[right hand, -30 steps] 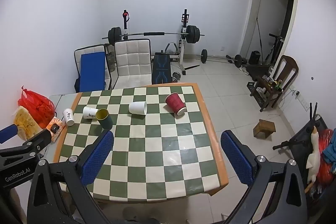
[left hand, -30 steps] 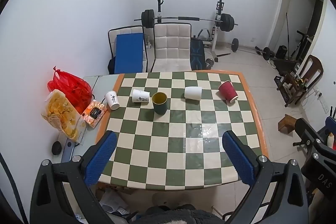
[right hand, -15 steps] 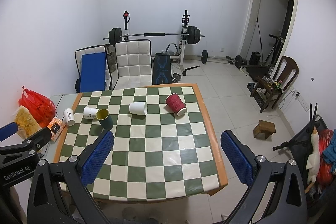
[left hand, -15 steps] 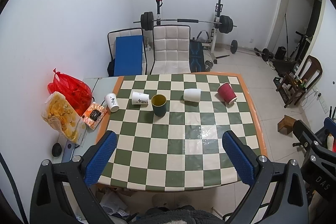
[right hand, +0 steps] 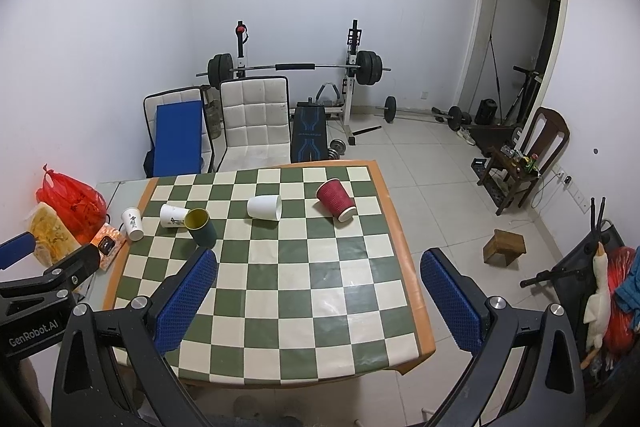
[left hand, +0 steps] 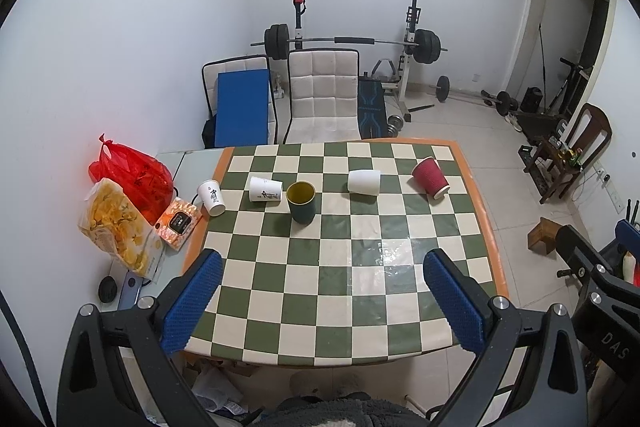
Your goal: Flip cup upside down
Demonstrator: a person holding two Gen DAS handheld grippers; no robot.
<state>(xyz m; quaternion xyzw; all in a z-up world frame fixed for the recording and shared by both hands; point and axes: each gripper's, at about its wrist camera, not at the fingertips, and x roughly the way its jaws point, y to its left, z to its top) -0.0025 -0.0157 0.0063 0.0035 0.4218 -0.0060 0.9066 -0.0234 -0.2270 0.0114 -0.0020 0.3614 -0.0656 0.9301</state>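
Several cups lie in a row at the far side of the green-and-cream checkered table [left hand: 344,267] [right hand: 280,279]. A dark green cup [left hand: 301,201] [right hand: 201,225] stands upright, mouth up. A red ribbed cup [left hand: 430,175] [right hand: 336,197], a plain white cup [left hand: 363,181] [right hand: 264,207] and a printed white cup [left hand: 265,189] [right hand: 173,215] lie on their sides. Another printed white cup [left hand: 211,197] [right hand: 133,223] lies at the table's left edge. My left gripper [left hand: 320,299] and right gripper [right hand: 318,301] are open and empty, high above the table's near edge.
A red bag [left hand: 132,175], a yellow snack bag [left hand: 116,231] and a small orange box [left hand: 180,223] sit on a side table at the left. Two chairs [left hand: 320,95] and a barbell rack [left hand: 352,43] stand behind the table. A small wooden stool [right hand: 505,247] is on the floor at right.
Both views have drifted slightly back and up from the table; the cups stay where they were. Both grippers remain open.
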